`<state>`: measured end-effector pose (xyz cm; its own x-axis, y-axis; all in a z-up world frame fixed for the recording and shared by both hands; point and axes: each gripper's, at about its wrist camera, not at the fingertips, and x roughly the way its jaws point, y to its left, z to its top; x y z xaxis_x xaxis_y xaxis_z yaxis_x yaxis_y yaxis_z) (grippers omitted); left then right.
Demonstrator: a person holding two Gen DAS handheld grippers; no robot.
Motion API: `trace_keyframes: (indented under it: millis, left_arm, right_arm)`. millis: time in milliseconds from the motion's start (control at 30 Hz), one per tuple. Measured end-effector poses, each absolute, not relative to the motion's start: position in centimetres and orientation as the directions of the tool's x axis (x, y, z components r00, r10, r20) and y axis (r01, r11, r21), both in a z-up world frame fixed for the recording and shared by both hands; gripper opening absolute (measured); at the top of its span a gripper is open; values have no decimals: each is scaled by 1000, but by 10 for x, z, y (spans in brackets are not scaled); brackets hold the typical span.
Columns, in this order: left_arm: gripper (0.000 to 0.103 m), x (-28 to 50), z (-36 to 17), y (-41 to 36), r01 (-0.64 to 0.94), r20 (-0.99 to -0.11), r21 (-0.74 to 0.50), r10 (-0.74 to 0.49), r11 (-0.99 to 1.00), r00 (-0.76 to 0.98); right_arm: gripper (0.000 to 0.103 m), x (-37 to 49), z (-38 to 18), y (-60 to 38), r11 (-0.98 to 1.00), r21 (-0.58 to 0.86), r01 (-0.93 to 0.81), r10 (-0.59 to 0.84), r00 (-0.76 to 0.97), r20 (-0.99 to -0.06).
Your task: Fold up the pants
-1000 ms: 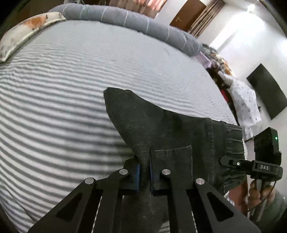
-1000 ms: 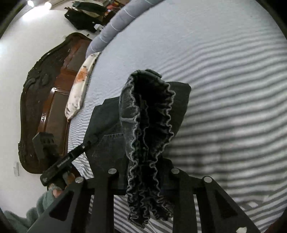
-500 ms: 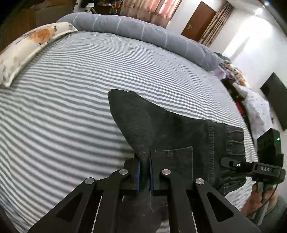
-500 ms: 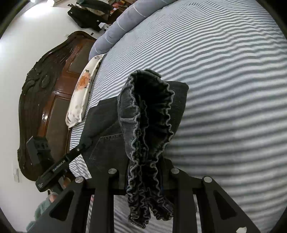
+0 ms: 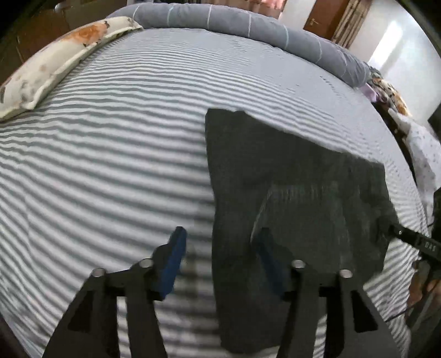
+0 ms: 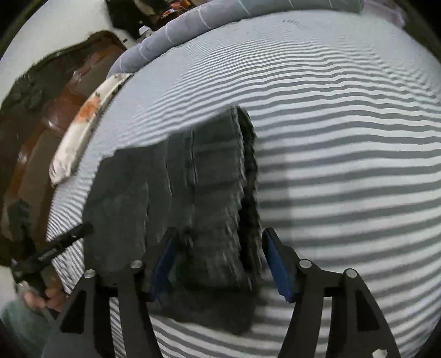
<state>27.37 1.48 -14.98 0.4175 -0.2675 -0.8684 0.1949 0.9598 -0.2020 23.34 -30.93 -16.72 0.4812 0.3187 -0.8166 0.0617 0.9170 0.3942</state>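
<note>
Dark grey denim pants (image 5: pixel 289 179) lie folded flat on the striped bed sheet (image 5: pixel 110 165). My left gripper (image 5: pixel 220 247) hovers over their left edge with its jaws opening; that edge runs between the blue pads (image 5: pixel 176 247), which do not press on it. In the right wrist view the pants (image 6: pixel 165 179) show their gathered waistband. My right gripper (image 6: pixel 219 256) straddles that waistband with its jaws opening, pads clear of the cloth. Each view shows the other gripper at the pants' far side, the right gripper's tip (image 5: pixel 413 239) and the left gripper's tip (image 6: pixel 55 247).
A floral pillow (image 5: pixel 55 60) lies at the sheet's far left edge. A rolled grey blanket (image 5: pixel 248 22) borders the far side of the bed. A dark wooden headboard (image 6: pixel 41 110) stands behind the pillow (image 6: pixel 82 129). A person's hand (image 6: pixel 52 297) grips the left tool.
Both grippers were shut on lifted folds of the pants; both have now opened and let go. The pants have dropped flat onto the sheet, and both grippers have come down closer to the bed.
</note>
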Motion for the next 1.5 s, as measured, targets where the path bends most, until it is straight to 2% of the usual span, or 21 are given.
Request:
trace_keyframes:
  millis: [267,433,700,767,900,1133,1400,1500]
  left_arm:
    - [59,239,-172,3,201,-881,-74,-159,977,446]
    - [59,226,-146,-8,192,-876,5,-88,981,475]
    - [77,169,-88,-14,178,-834,71,-40,981,550]
    - [80,152,-74,-16,178,-826,69,-44,982,562]
    - [87,117,-50,-14,161,-804,83,-29,983,594]
    - [93,74,-25,-2,115,-778,68,-20,991,628]
    - [97,54,-29,-7,105,-783,88,4,991,622]
    - [97,49,-30,-11,104,-780,110,21,988,625]
  right_arm:
    - [68,222,-183,-309,938,326,116,233,485,-843]
    - [69,209,-150,-303,941,313,131,205,514,-833]
    - [90,142,-77,-262,992,94,80,27,600,-800]
    - [99,131,-67,-250,995,61,82,-2,610,-792]
    - [100,98,-48,-232,994,32,101,-40,635,-771]
    - [102,61,-33,-219,991,29,131,-65,653,-755]
    - [102,41,-40,-212,990,79,119,-18,650,-760]
    - [102,38,-45,-207,993,46,107,-34,643,-765]
